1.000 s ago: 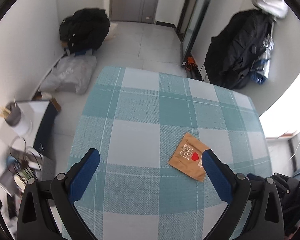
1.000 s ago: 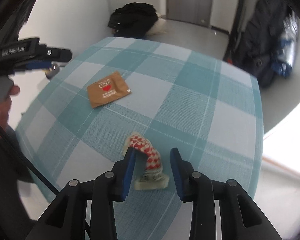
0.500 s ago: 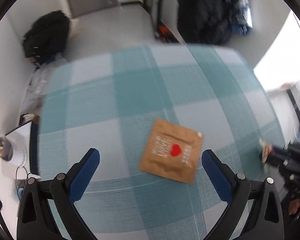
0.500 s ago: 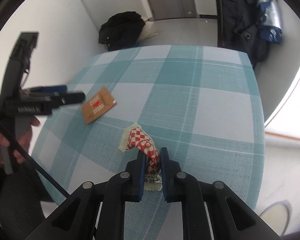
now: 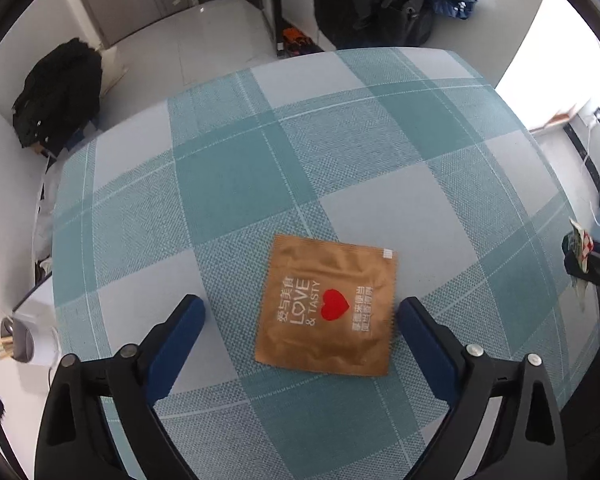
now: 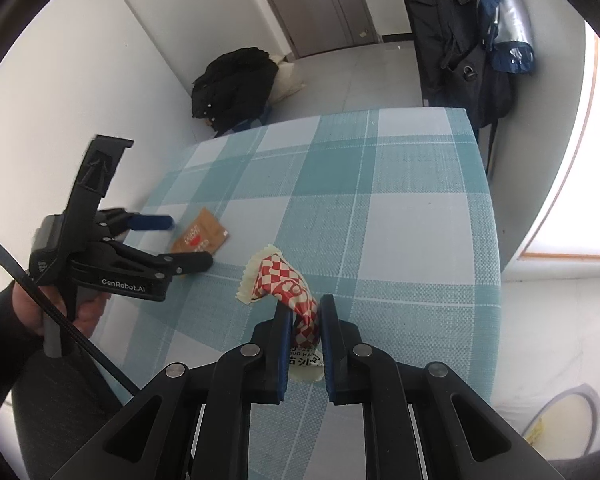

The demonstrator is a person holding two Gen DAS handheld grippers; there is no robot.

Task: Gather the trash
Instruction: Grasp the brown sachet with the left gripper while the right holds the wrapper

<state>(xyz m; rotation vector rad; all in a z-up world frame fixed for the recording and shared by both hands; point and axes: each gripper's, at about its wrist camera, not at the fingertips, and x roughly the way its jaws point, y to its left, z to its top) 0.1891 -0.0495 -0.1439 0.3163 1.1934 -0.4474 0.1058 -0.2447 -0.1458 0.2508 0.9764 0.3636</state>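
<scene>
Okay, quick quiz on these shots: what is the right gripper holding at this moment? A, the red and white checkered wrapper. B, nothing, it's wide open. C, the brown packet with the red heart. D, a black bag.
A: in the right wrist view the right gripper is closed on the red and white checkered wrapper, while the brown packet lies flat on the table between the open fingers of the left gripper.

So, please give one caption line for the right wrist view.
Right gripper clamps a red-checked wrapper; left gripper straddles the brown packet.
</scene>
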